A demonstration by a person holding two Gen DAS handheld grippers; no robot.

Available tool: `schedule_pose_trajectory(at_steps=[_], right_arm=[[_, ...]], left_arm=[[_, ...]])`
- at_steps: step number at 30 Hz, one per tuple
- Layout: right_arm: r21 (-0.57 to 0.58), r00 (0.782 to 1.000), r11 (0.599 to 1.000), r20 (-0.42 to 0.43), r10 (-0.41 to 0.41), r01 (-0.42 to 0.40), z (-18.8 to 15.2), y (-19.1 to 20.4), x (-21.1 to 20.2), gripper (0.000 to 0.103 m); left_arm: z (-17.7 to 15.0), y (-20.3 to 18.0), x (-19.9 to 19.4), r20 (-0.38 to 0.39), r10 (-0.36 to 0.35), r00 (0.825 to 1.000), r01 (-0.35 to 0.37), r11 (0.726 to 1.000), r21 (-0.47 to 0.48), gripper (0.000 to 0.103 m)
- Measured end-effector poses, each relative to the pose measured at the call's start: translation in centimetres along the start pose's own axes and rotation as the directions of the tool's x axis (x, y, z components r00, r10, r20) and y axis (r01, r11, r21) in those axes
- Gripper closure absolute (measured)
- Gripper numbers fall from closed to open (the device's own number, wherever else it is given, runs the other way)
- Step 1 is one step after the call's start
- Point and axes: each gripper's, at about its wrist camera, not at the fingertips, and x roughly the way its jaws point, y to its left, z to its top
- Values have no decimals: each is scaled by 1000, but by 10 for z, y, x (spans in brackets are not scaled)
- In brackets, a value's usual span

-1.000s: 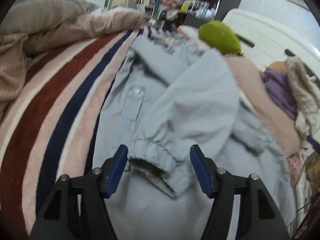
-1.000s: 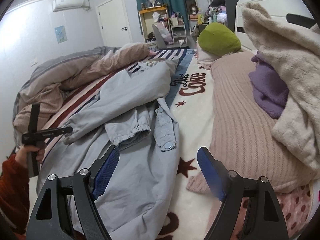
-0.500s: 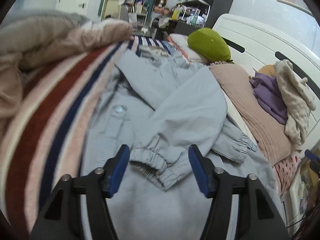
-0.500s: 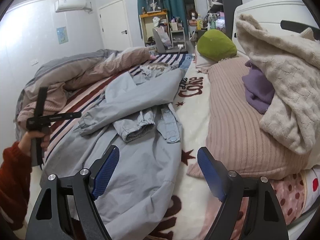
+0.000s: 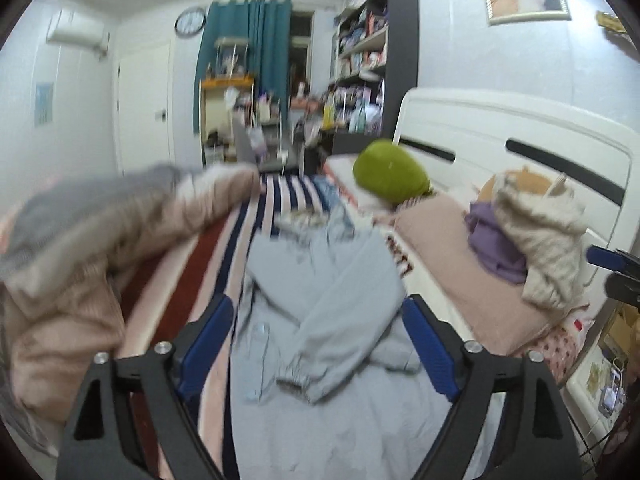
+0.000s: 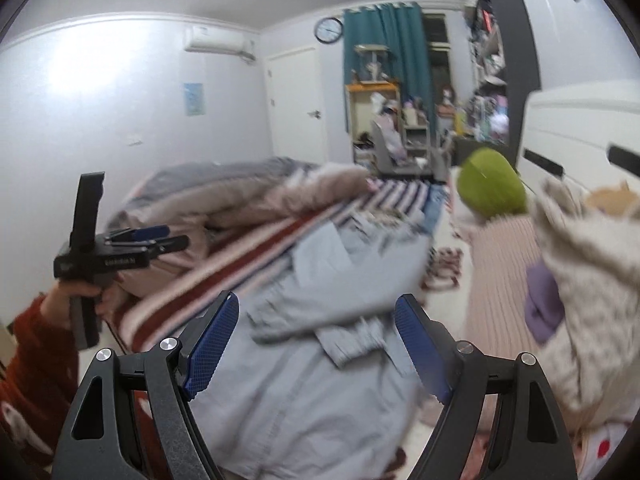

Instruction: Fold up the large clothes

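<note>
Both sleeves of the pale blue jacket point(image 5: 320, 312) lie crossed over its chest on the striped bed blanket point(image 5: 188, 280), apparently to narrow it for folding, while the left tool point(image 5: 318, 344) is opening, empty, and the right tool point(image 6: 316, 344) hangs spread, gripping nothing.

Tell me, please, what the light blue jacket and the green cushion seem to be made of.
Light blue jacket: probably thin woven cloth, matte; it creases, with gathered cuffs. Green cushion: apparently soft plush fabric, matte and rounded; blur hides its texture.
</note>
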Motion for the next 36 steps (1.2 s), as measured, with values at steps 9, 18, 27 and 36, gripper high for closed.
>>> schedule_pose_trajectory(at_steps=[9,18,27,36], right_arm=[[24,997,998,-57,-60,62,139,-32,94,17],[136,981,974,-94,-170,182,228,-202,332,17],[184,932,954,-322,-169,237,158,-368,553,17],[241,871,961,-492,3,133,72,-417,663,26]], left_arm=[[117,18,39,50,52,997,-53,998,25,10],[193,98,285,7,98,995,-98,995,25,8],[161,136,475,-145,73,987,-82,995,-61,8],[99,126,552,-298,37,954,-67,994,-90,8]])
